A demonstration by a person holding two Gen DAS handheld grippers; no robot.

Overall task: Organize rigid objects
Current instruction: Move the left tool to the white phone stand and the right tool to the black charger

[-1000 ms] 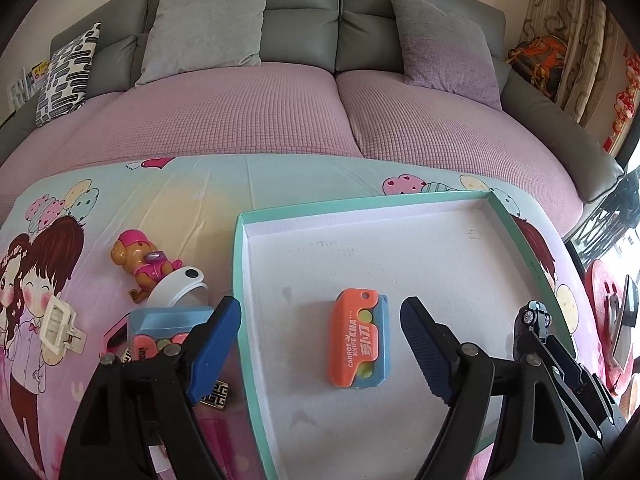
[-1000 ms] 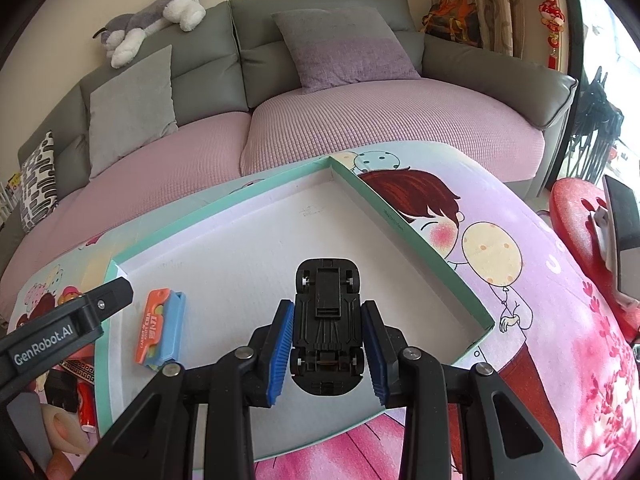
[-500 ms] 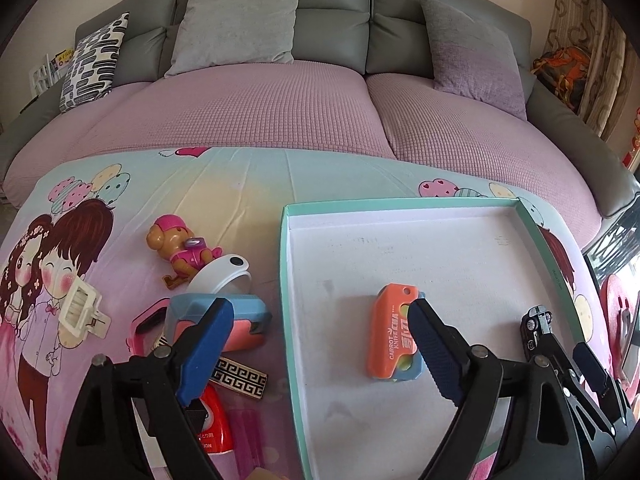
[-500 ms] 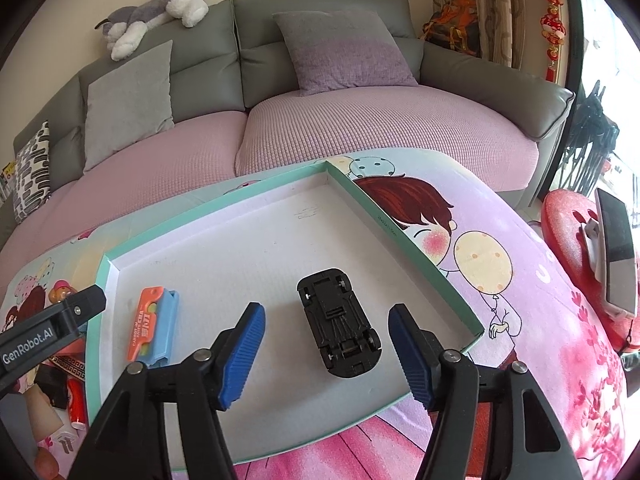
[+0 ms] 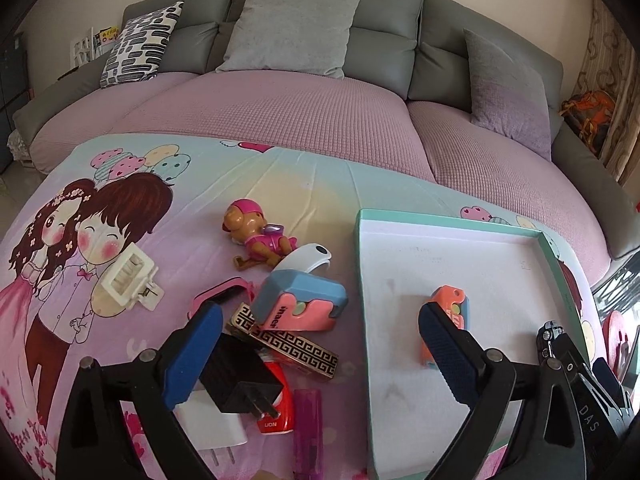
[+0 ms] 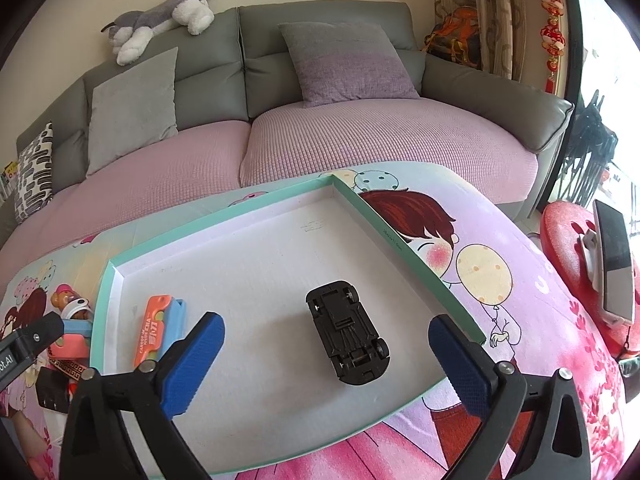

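A teal-rimmed white tray (image 6: 224, 216) (image 5: 362, 264) lies on the cartoon cloth. In it lie a black toy car (image 6: 347, 338), upside down, and an orange-and-blue carrot knife toy (image 6: 158, 328) (image 5: 448, 304). My right gripper (image 6: 326, 364) is open and empty, drawn back from the car. My left gripper (image 5: 320, 356) is open and empty above the loose pile left of the tray: a black charger (image 5: 240, 380), a white charger (image 5: 212, 424), a blue-and-pink stapler (image 5: 300, 304), a patterned box (image 5: 296, 352), a red tube (image 5: 276, 412), a purple lighter (image 5: 308, 428).
A toy puppy (image 5: 256, 234), a white hair clip (image 5: 130, 276) and a white curved piece (image 5: 306, 258) lie further out on the cloth. A sofa with cushions (image 5: 288, 28) stands behind. A red stool with a phone (image 6: 612, 260) stands at the right.
My right gripper let go of the black car in the tray, opened and drew back. My left gripper swung left from over the tray to over the loose pile.
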